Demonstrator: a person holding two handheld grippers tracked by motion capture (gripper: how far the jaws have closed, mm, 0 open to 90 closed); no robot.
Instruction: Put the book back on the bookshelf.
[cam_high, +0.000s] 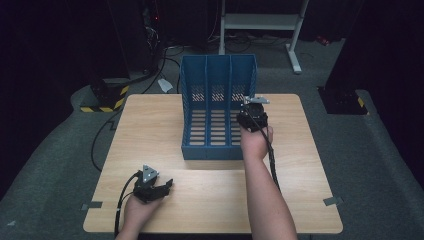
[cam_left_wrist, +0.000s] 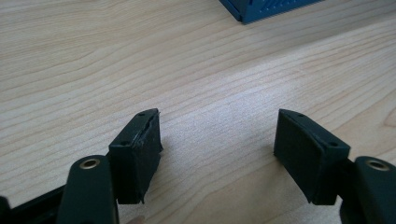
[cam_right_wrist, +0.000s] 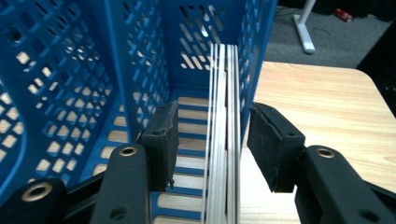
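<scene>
Dark floor and cables ring a pale wooden desk (cam_high: 150, 135), and on it a blue file rack (cam_high: 218, 107) with three upright compartments sits toward the far middle, open side facing the person. Down at the near left edge, the left tongs (cam_high: 167, 185) rest on the bare wood, parked well away from the rack so they stay clear of the action. In the left gripper view the jaws stand wide apart with nothing but wood grain between them, and a blue corner of the rack peeks in at the top.

Over on the right, the right tongs (cam_right_wrist: 212, 140) are at the rack's right-hand compartment, and in the high view the right hand reaches in from the near side with its cable trailing back along the forearm. Between the jaws stands a thin stack of pale flat sheets (cam_right_wrist: 224, 135), edge-on and upright, leaning close to the rack's right wall. That upright stance makes sense: the compartment is narrow and tall, so the stack goes in on edge like a folder, and the wall props it. The jaws are partly open, with a visible gap between each pad and the stack, so the stack looks to be standing free, resting on the slatted floor of the compartment.

My read: the stack is filed, the grip is let go, and the next move calls for drawing straight back so a pad does not snag the sheets and tip them.
</scene>
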